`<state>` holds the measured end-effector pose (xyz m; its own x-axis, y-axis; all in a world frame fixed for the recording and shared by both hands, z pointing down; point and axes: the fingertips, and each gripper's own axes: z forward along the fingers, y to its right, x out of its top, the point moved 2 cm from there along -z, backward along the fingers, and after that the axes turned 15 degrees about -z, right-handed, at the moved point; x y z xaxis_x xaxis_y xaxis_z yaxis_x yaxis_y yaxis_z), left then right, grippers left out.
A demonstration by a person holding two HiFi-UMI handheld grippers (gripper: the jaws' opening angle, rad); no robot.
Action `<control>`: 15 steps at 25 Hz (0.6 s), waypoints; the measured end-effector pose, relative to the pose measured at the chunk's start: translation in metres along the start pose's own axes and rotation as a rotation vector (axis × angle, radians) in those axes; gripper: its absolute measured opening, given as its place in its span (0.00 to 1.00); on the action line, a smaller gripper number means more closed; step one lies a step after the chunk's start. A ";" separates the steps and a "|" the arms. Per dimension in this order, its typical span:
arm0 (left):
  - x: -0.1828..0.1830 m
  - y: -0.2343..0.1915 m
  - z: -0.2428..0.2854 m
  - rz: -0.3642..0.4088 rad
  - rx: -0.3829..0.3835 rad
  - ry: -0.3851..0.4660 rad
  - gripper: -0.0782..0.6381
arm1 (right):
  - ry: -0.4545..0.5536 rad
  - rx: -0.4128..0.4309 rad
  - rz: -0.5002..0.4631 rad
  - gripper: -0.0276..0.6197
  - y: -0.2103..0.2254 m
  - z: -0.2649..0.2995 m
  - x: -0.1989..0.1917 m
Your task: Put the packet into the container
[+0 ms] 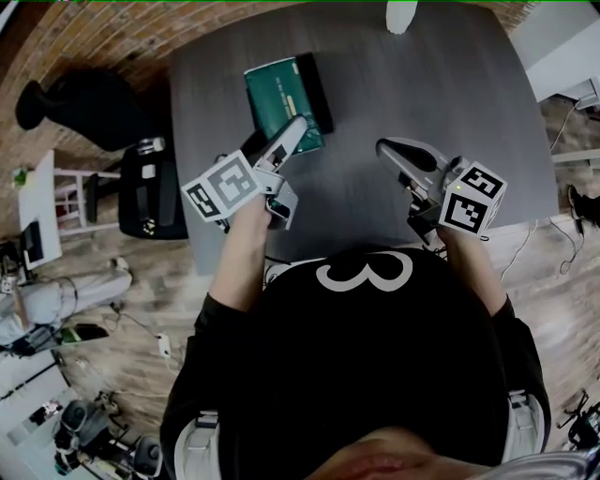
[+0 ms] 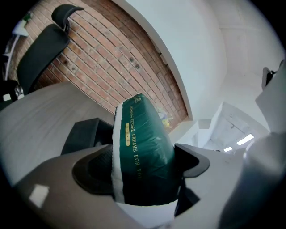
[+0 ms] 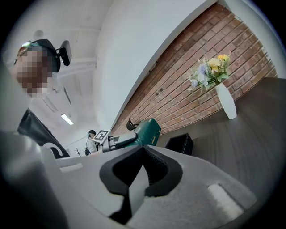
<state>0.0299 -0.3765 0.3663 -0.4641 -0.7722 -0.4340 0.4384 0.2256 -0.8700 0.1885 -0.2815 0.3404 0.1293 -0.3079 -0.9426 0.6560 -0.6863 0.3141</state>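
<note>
A dark green packet [image 1: 277, 94] with a white edge is held above the grey table [image 1: 441, 84], with my left gripper [image 1: 294, 127] shut on its near end. In the left gripper view the packet [image 2: 142, 147] fills the gap between the jaws of that gripper [image 2: 143, 166]. The black open container [image 1: 319, 86] sits on the table just behind and right of the packet, partly covered by it; it shows again as a container [image 2: 84, 134] in the left gripper view. My right gripper [image 1: 384, 146] hovers over the table's right half, shut and empty [image 3: 144, 151].
A white vase [image 1: 400, 13] with flowers [image 3: 210, 69] stands at the table's far edge. A black office chair [image 1: 141, 192] sits left of the table. A brick wall lies beyond. A person stands far off in the right gripper view.
</note>
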 end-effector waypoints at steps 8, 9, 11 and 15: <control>0.018 -0.037 0.043 0.159 0.227 0.052 0.72 | 0.020 -0.011 0.055 0.05 0.036 -0.019 0.003; 0.020 -0.042 0.047 0.185 0.258 0.051 0.72 | 0.020 -0.013 0.063 0.05 0.038 -0.020 0.002; 0.020 -0.052 0.053 0.225 0.314 0.044 0.72 | 0.021 -0.017 0.074 0.05 0.041 -0.021 -0.002; 0.019 -0.068 0.065 0.285 0.416 0.034 0.72 | 0.024 -0.025 0.096 0.05 0.049 -0.028 -0.007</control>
<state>0.0413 -0.4454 0.4325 -0.3030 -0.6928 -0.6544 0.8178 0.1636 -0.5518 0.2402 -0.2948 0.3594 0.2096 -0.3552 -0.9110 0.6581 -0.6378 0.4001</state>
